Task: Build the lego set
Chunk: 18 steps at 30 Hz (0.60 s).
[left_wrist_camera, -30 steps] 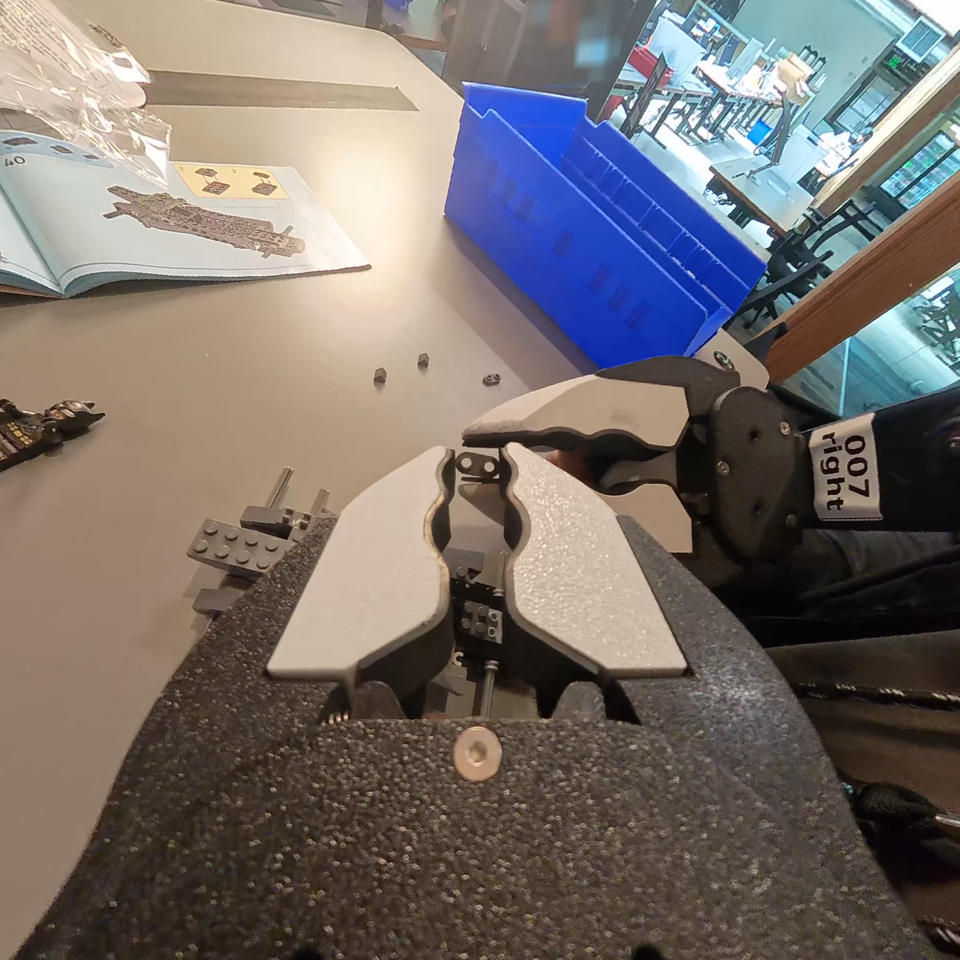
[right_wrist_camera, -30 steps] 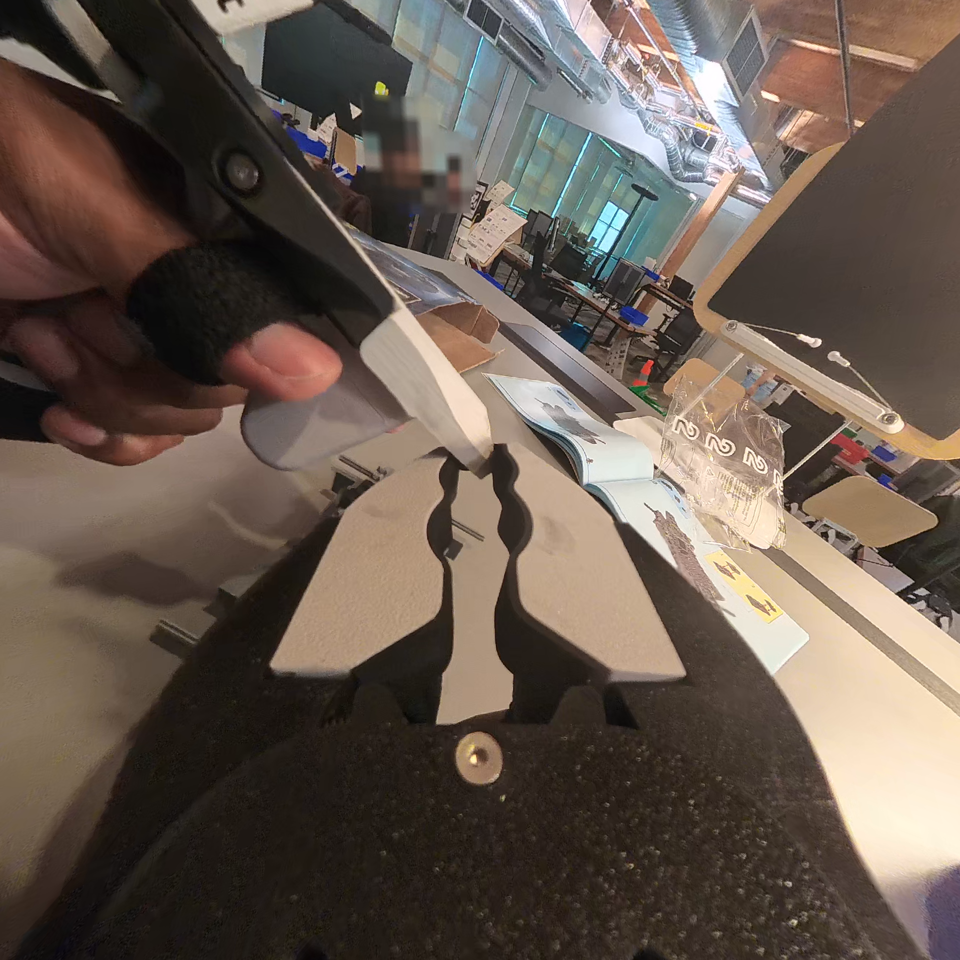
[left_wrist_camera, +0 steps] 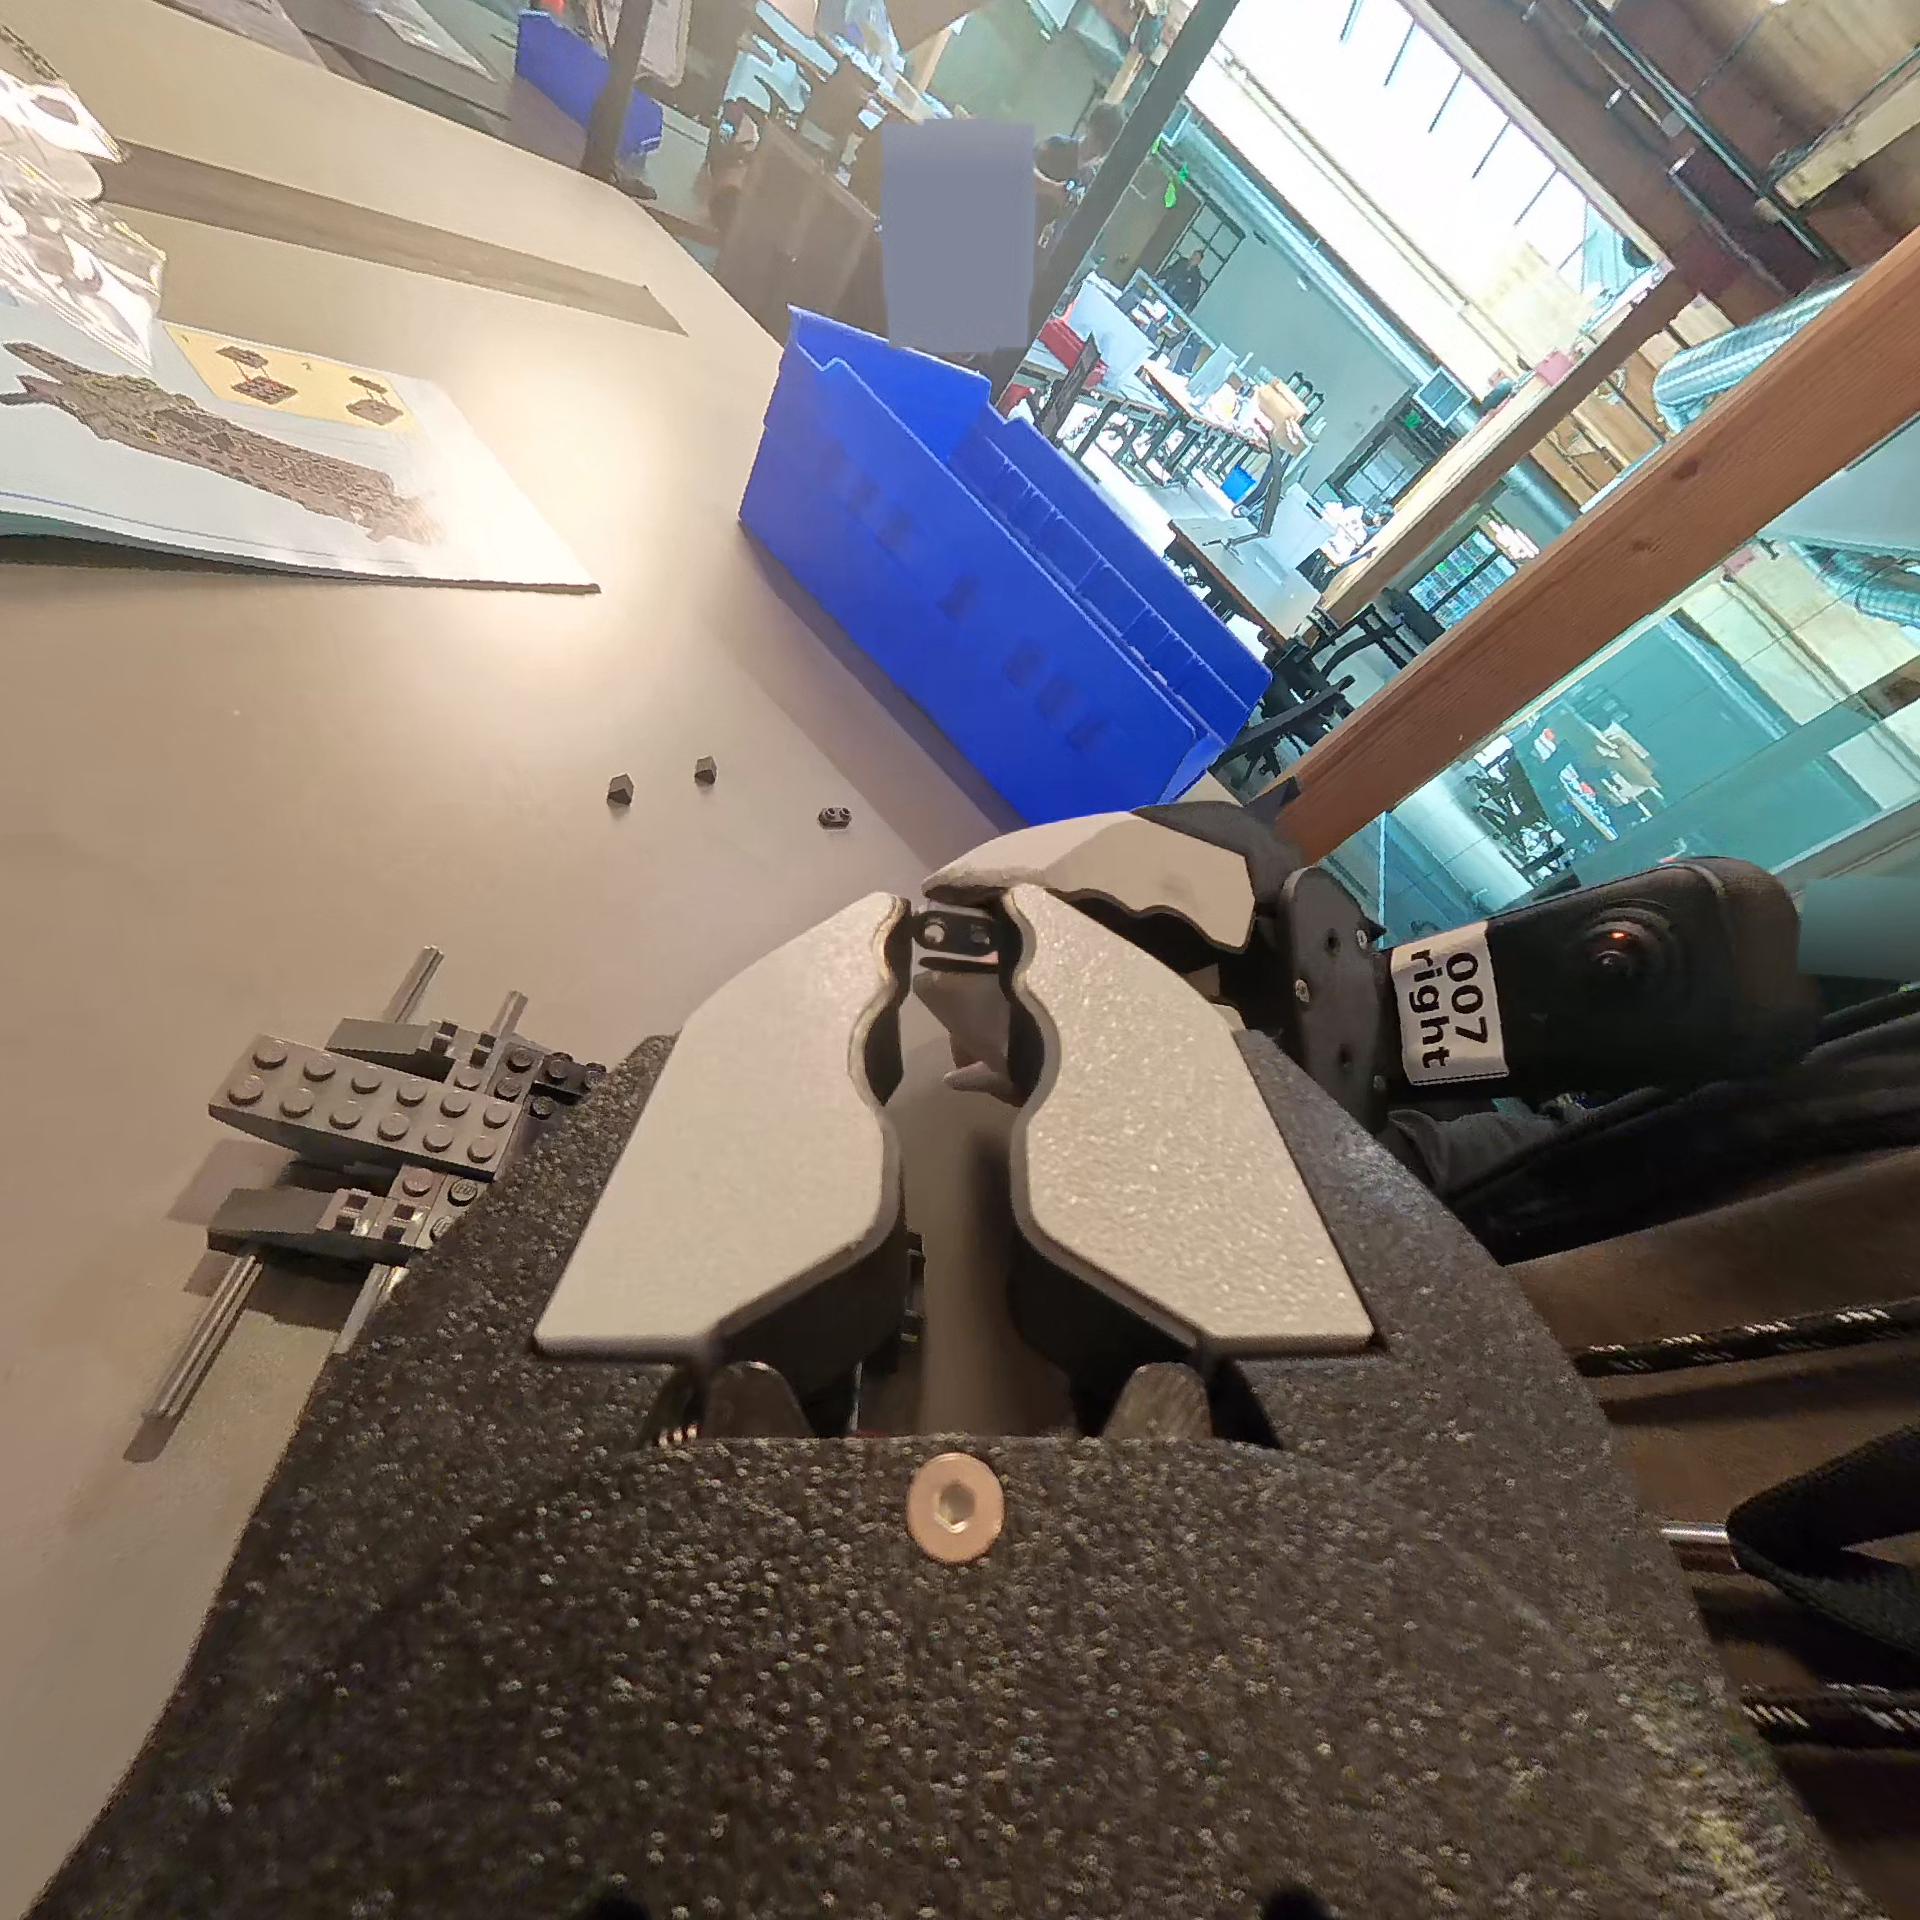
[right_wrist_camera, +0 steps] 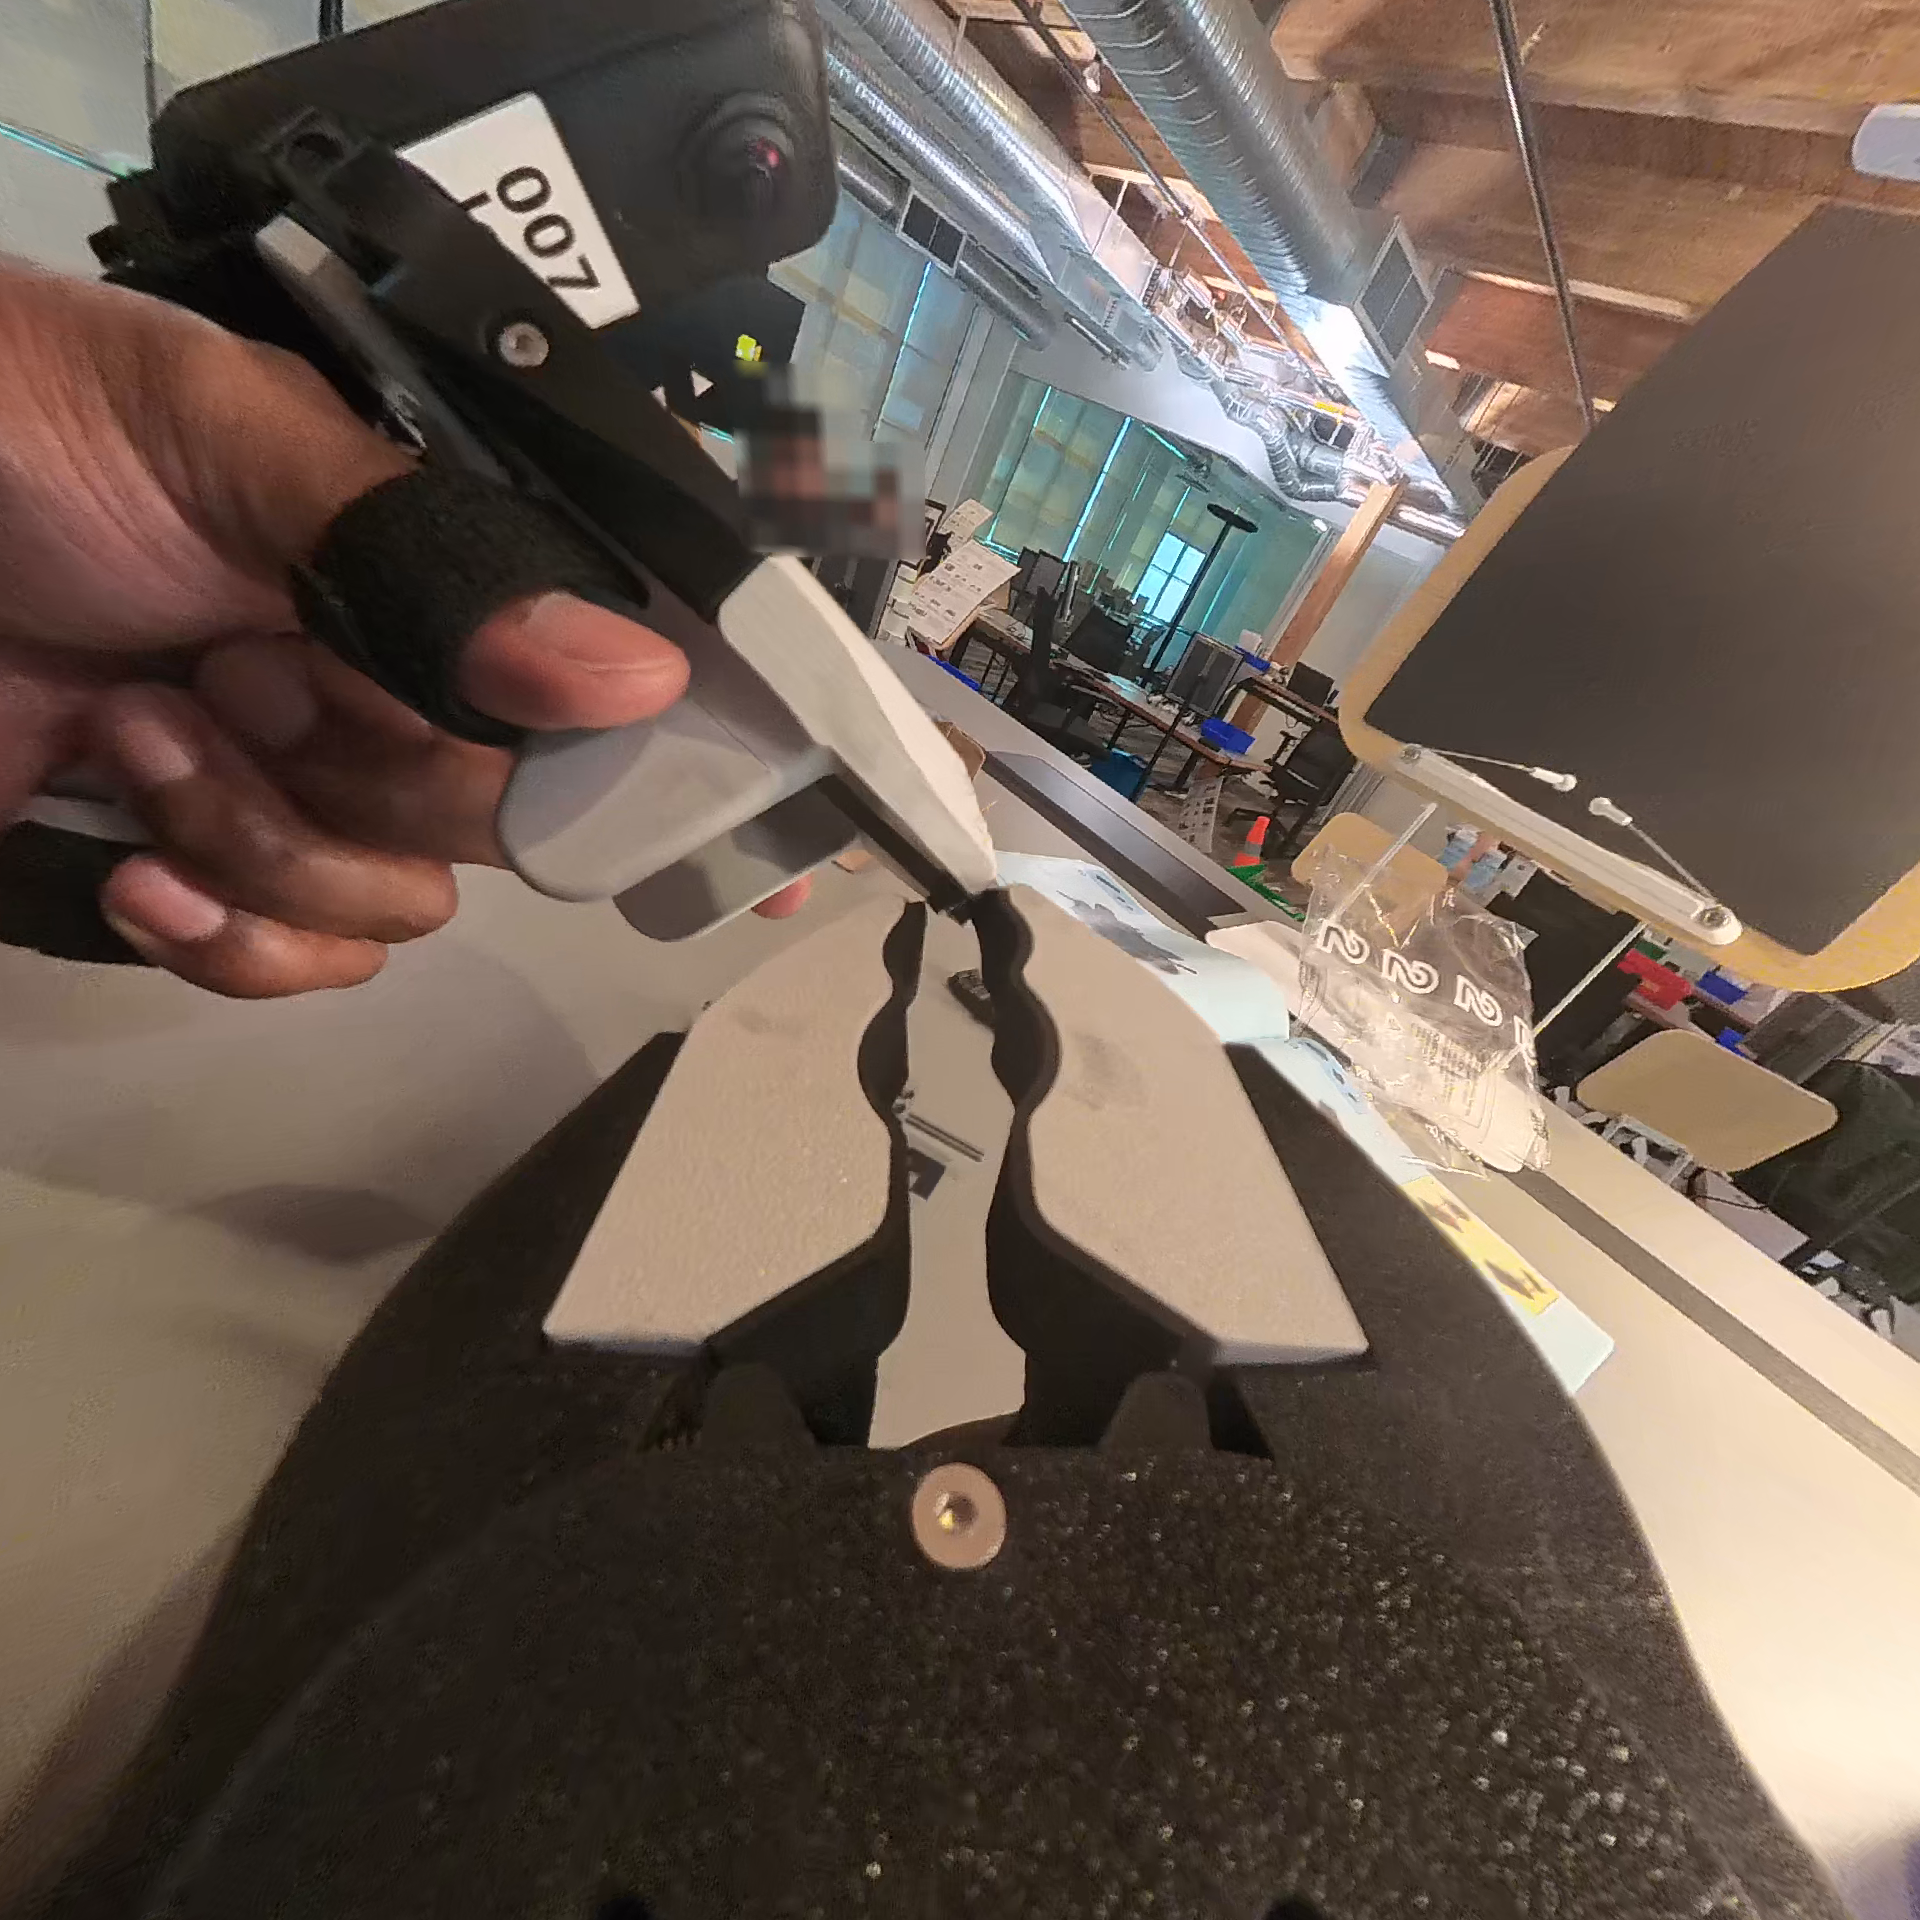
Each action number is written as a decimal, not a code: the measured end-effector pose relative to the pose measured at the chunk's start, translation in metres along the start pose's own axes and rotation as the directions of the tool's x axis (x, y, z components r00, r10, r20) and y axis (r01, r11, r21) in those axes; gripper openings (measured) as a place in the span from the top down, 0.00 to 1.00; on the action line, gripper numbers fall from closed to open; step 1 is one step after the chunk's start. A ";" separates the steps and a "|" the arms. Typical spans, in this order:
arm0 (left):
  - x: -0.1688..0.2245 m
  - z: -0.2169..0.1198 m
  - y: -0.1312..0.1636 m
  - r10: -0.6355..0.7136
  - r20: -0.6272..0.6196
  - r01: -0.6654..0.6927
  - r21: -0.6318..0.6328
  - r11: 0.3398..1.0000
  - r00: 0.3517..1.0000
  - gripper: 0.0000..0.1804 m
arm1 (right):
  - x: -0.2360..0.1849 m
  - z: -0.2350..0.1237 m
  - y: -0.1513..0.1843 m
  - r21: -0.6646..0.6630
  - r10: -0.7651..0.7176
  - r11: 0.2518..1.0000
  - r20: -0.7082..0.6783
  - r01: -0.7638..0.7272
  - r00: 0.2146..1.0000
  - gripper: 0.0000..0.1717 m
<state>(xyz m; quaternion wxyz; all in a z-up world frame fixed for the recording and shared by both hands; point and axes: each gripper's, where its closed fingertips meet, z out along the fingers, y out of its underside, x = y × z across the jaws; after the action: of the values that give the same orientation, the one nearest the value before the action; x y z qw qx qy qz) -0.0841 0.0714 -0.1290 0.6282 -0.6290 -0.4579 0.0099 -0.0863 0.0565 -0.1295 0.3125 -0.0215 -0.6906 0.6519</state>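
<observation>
In the left wrist view my left gripper (left_wrist_camera: 956, 930) is shut on a small dark plate (left_wrist_camera: 961, 935) with two holes, pinched end to end at the fingertips above the grey table (left_wrist_camera: 416, 831). My right gripper comes in from the right. One of its fingers (left_wrist_camera: 1091, 862) lies over the plate and the other (left_wrist_camera: 966, 1023) sits below it with a slit between. In the right wrist view my right gripper (right_wrist_camera: 954, 920) straddles the plate (right_wrist_camera: 958, 902). The plate meets the right pad, and table shows beside the left pad. A hand (right_wrist_camera: 208, 623) holds the left gripper.
A grey brick assembly (left_wrist_camera: 364, 1112) with metal axles (left_wrist_camera: 197, 1340) lies to the left. Small dark pieces (left_wrist_camera: 620, 792) (left_wrist_camera: 833, 816) lie ahead, and another shows below my right fingers (right_wrist_camera: 971, 987). A blue bin (left_wrist_camera: 987, 582), an open booklet (left_wrist_camera: 260, 468) and a clear bag (right_wrist_camera: 1423, 997) stand farther off. My two grippers' fingertips are within a few centimetres of each other.
Both grippers have lifted and tilted up together, away from the brick assembly. The plate stays in my left grip. My right fingers have narrowed slightly and stay around it.
</observation>
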 end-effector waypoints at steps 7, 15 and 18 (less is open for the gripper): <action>0.002 -0.005 0.002 0.018 -0.014 -0.018 -0.056 0.998 1.000 0.91 | -0.003 -0.001 -0.006 0.026 -0.065 0.998 0.012 0.065 0.998 0.91; 0.001 -0.007 0.009 0.046 -0.013 -0.048 -0.136 0.990 0.999 0.91 | -0.010 0.002 -0.004 0.017 -0.109 0.994 0.034 0.108 0.994 0.93; 0.000 -0.008 0.010 0.053 -0.008 -0.054 -0.147 0.988 0.999 0.91 | -0.011 0.002 -0.003 0.015 -0.103 0.995 0.033 0.103 0.994 0.93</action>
<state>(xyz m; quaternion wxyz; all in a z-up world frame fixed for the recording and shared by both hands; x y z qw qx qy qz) -0.0745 0.0672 -0.1353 0.5805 -0.6857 -0.4391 -0.0084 -0.0776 0.0492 -0.1306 0.3342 0.0273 -0.6917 0.6396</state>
